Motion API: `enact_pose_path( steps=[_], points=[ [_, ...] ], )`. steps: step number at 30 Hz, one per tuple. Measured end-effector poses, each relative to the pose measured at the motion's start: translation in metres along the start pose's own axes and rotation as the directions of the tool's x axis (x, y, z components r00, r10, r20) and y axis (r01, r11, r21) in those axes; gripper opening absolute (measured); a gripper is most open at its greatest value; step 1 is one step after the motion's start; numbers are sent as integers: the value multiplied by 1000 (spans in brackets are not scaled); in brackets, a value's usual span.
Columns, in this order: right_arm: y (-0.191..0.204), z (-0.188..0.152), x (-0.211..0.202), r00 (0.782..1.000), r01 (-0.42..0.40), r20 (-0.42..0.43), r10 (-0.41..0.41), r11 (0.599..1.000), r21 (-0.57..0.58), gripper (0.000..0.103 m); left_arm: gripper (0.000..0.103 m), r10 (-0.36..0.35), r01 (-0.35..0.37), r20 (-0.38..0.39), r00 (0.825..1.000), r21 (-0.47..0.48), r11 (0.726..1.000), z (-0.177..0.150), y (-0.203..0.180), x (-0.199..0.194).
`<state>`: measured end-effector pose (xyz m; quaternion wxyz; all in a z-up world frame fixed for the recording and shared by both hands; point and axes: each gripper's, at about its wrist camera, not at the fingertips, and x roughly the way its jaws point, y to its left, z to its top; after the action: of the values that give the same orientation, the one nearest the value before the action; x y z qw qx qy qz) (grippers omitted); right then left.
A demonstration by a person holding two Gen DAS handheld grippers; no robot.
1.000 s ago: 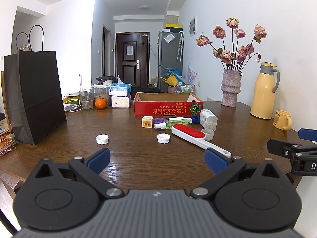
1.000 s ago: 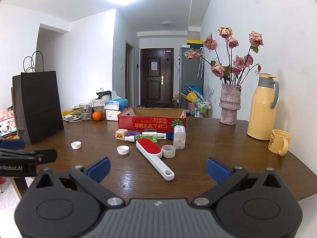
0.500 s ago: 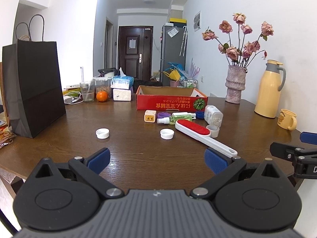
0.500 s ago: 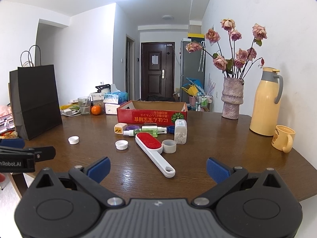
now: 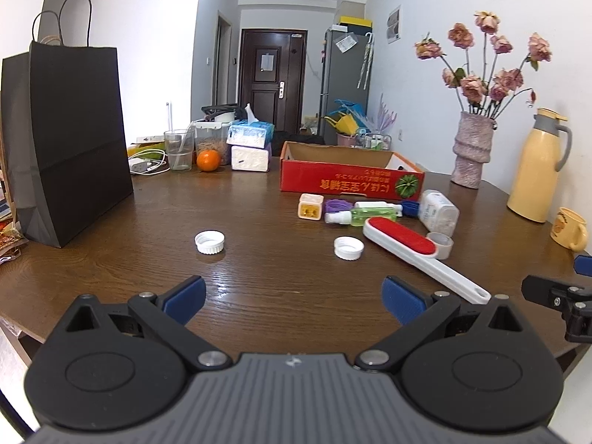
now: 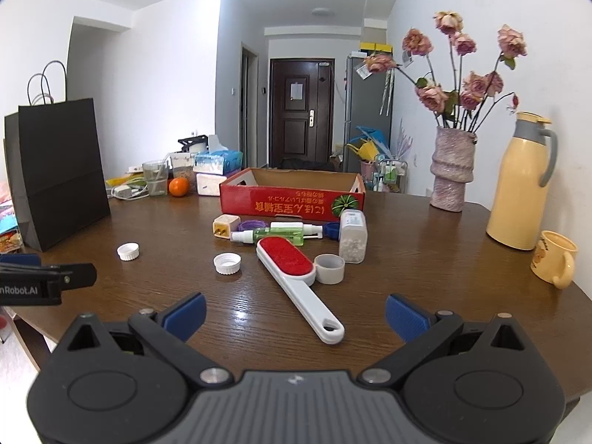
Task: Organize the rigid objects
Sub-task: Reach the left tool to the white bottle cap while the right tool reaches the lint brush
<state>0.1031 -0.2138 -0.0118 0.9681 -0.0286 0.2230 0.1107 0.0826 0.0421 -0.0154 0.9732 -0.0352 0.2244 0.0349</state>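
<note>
A red cardboard box [image 5: 351, 184] [image 6: 292, 205] stands open in the middle of the wooden table [image 5: 259, 259]. In front of it lie a white-and-red lint brush [image 5: 414, 249] [image 6: 296, 277], two white caps [image 5: 209, 242] [image 5: 348, 248], a green spray bottle [image 6: 273, 236], a yellow plug [image 6: 225, 226], a white pill bottle [image 6: 353, 236] and a grey cap [image 6: 329, 268]. My left gripper [image 5: 292, 298] is open and empty above the near table edge. My right gripper [image 6: 294, 312] is open and empty, just short of the brush handle.
A black paper bag [image 5: 70, 140] stands at the left. A vase of roses [image 6: 451, 170], a yellow thermos [image 6: 518, 188] and a yellow mug [image 6: 553, 264] stand at the right. An orange [image 5: 208, 160], a glass and tissue packs sit at the back left.
Both grippers have moved forward and a little lower toward the table objects. Both stay open. No object has moved.
</note>
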Motion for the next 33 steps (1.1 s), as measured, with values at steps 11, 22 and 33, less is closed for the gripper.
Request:
enact_pose_path(
  steps=[11, 22, 33],
  points=[
    [7, 12, 62, 997, -10, -79, 11, 1000, 3, 103, 103, 42, -43, -65, 997, -21, 999, 9, 28, 56],
    [11, 17, 130, 986, -8, -166, 9, 1000, 7, 103, 103, 82, -89, -145, 986, -45, 995, 15, 53, 116],
    [7, 21, 188, 970, 5, -243, -2, 1000, 14, 102, 103, 104, -116, -199, 974, -50, 992, 27, 68, 168]
  ],
)
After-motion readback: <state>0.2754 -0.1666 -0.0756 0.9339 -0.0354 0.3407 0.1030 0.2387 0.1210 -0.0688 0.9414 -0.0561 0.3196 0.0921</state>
